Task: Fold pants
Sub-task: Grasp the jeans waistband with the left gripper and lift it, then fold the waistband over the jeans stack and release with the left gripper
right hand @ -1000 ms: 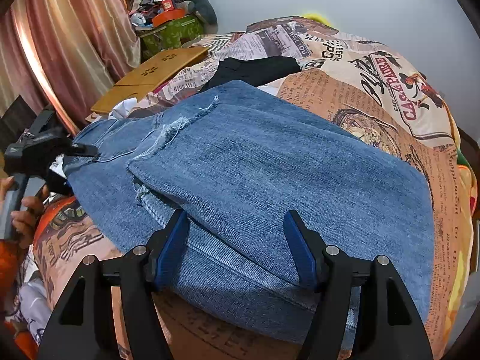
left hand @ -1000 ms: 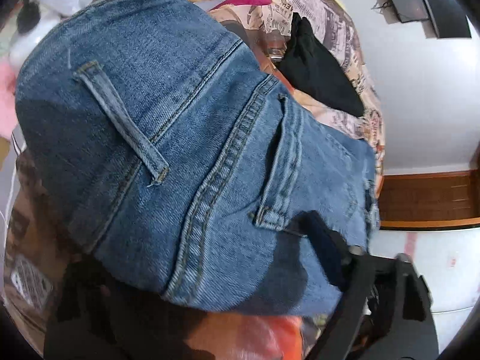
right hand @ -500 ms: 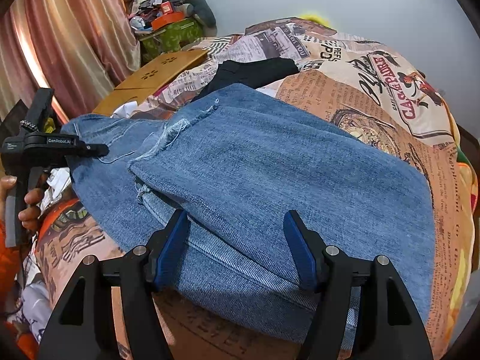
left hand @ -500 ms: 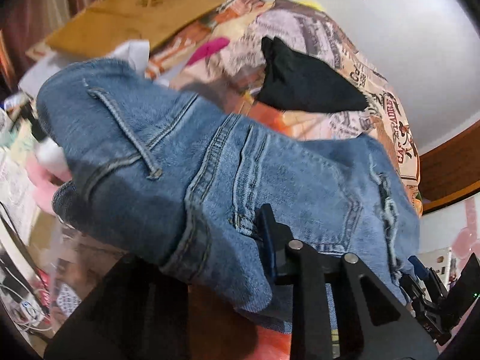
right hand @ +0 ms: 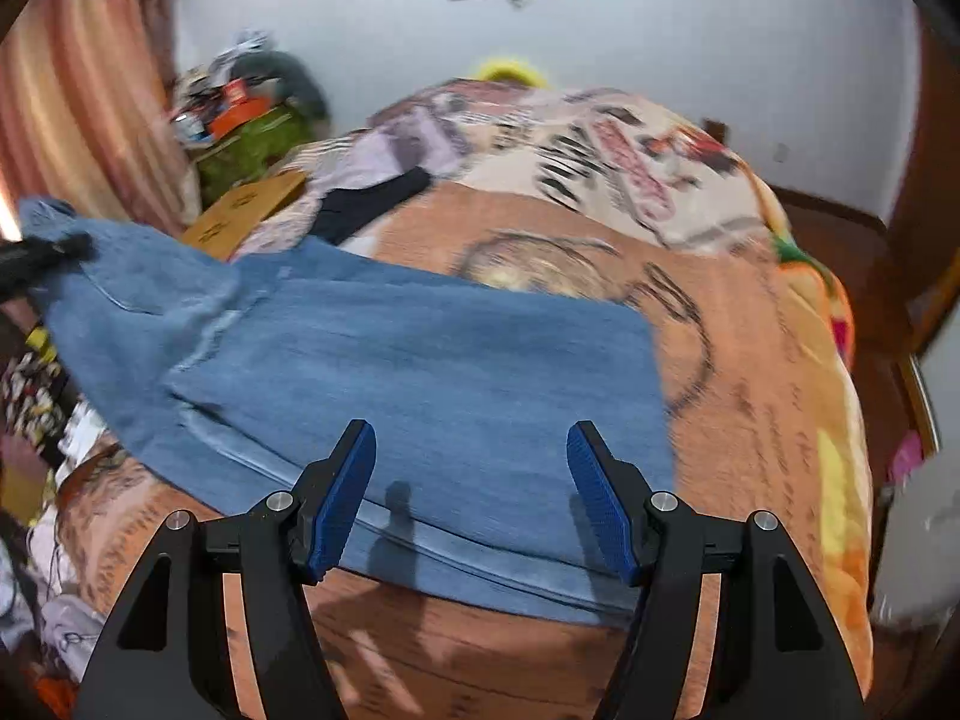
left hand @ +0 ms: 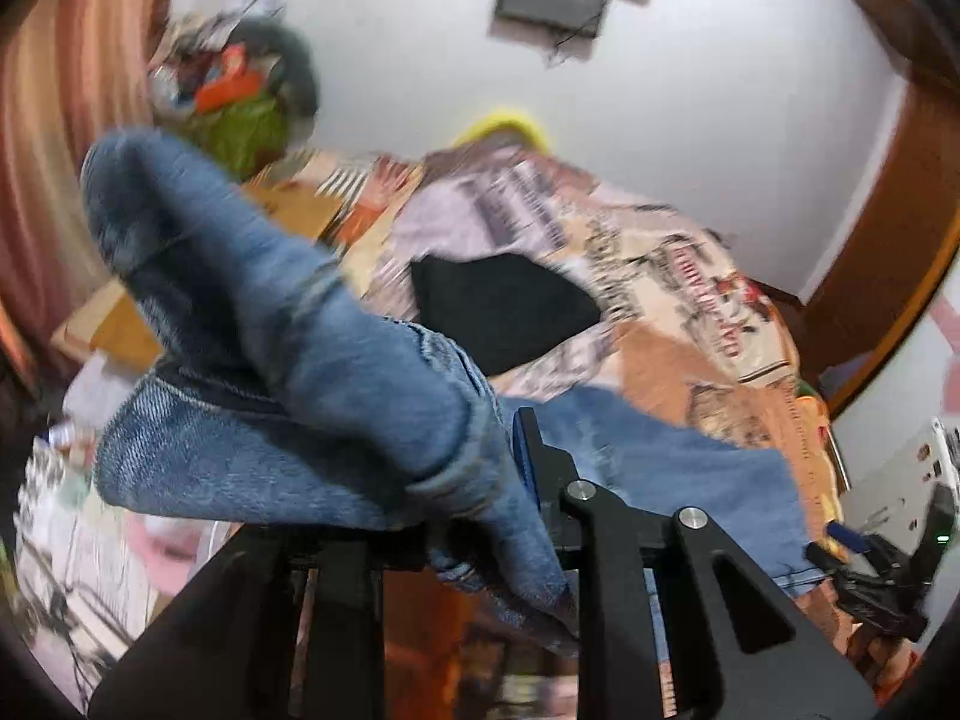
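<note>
Blue denim pants [right hand: 420,360] lie folded across the printed bedspread [right hand: 750,330], legs stacked flat. My right gripper [right hand: 471,498] is open and empty, lifted just above the near edge of the pants. My left gripper [left hand: 480,480] is shut on the waistband end of the pants [left hand: 288,360] and holds it raised off the bed; the denim bunches over the fingers and hides the left one. The left gripper also shows at the far left of the right wrist view [right hand: 36,252], gripping the lifted end.
A black garment [left hand: 504,312] lies on the bed beyond the pants. A wooden board [right hand: 246,210] and a cluttered green pile [right hand: 252,138] sit at the left by the curtain. The bed drops off at the right edge [right hand: 852,420]. A white wall stands behind.
My right gripper has let go of the folded legs and pulled back above them. My left gripper has swung the waistband end up and over toward the bed.
</note>
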Action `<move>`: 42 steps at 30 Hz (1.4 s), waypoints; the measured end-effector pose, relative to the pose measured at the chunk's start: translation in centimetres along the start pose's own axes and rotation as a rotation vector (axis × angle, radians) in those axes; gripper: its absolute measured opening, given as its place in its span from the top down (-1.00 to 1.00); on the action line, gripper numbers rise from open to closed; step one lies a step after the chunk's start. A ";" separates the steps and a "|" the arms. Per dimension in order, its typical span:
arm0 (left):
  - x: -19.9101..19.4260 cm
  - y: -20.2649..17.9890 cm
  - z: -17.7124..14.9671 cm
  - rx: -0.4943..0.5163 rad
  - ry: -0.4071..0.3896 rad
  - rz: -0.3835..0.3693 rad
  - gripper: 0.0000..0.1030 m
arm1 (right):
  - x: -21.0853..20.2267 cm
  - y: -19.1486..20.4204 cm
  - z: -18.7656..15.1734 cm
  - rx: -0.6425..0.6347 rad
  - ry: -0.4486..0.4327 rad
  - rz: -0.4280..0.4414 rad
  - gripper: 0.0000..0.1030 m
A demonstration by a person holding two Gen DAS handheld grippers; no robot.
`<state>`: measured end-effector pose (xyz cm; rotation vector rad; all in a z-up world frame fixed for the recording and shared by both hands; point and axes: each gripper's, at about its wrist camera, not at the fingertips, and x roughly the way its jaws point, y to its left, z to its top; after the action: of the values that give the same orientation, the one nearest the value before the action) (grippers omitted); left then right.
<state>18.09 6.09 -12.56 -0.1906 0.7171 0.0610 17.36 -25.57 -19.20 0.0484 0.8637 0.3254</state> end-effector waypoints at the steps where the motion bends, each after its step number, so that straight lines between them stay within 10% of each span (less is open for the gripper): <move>1: -0.5 -1.4 0.5 0.030 -0.021 -0.011 0.60 | 0.2 -0.8 -0.4 0.022 0.012 -0.004 -0.22; 11: -0.7 -12.1 2.5 0.218 -0.066 -0.143 0.68 | 2.0 -2.4 -2.6 0.077 0.061 0.031 -0.22; 23: 4.3 -21.5 -0.4 0.361 0.100 -0.303 0.72 | 2.3 -3.1 -3.0 0.086 0.050 0.078 -0.23; 42: 10.7 -25.6 -8.8 0.575 0.357 -0.320 0.40 | 1.5 -3.2 -3.2 0.076 0.043 0.069 -0.22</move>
<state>23.53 -20.79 -22.22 0.2431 1.0205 -0.4918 16.67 -28.50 -22.96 0.1429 0.9186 0.3593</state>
